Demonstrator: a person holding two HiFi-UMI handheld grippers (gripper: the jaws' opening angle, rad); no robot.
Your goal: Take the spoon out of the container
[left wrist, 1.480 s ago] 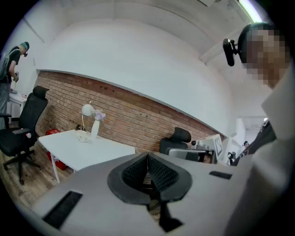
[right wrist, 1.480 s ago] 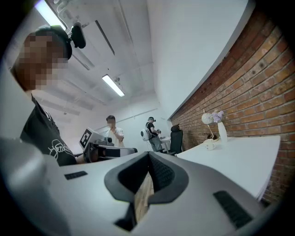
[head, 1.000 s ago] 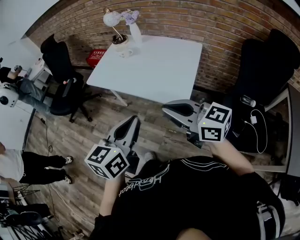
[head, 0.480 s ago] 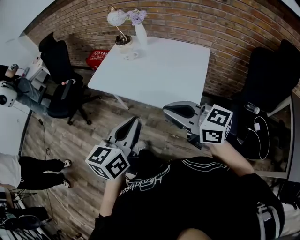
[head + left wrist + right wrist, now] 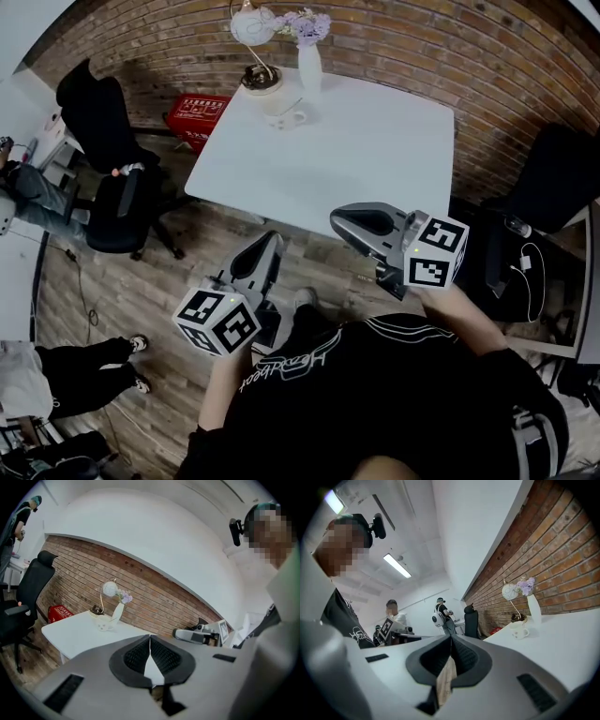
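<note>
Now right hand-held gripper (image 5: 337,217) closed, empty, near table (image 5: 375,141)

The bench (image 5: 356,150) has been brought nearer and shifted rightward in the head view. The seated person (image 5: 17,192) has been carried mostly past the left edge.

We log a white tabletop (image 5: 356,159) set against the brick wall (image 5: 487,56). At its far edge stand a white vase (image 5: 309,67) of purple flowers and a globe lamp (image 5: 251,23). A red box (image 5: 199,111) lies left of it. A black office chair (image 5: 86,112) stands on the wooden floor (image 5: 141,281).
</note>
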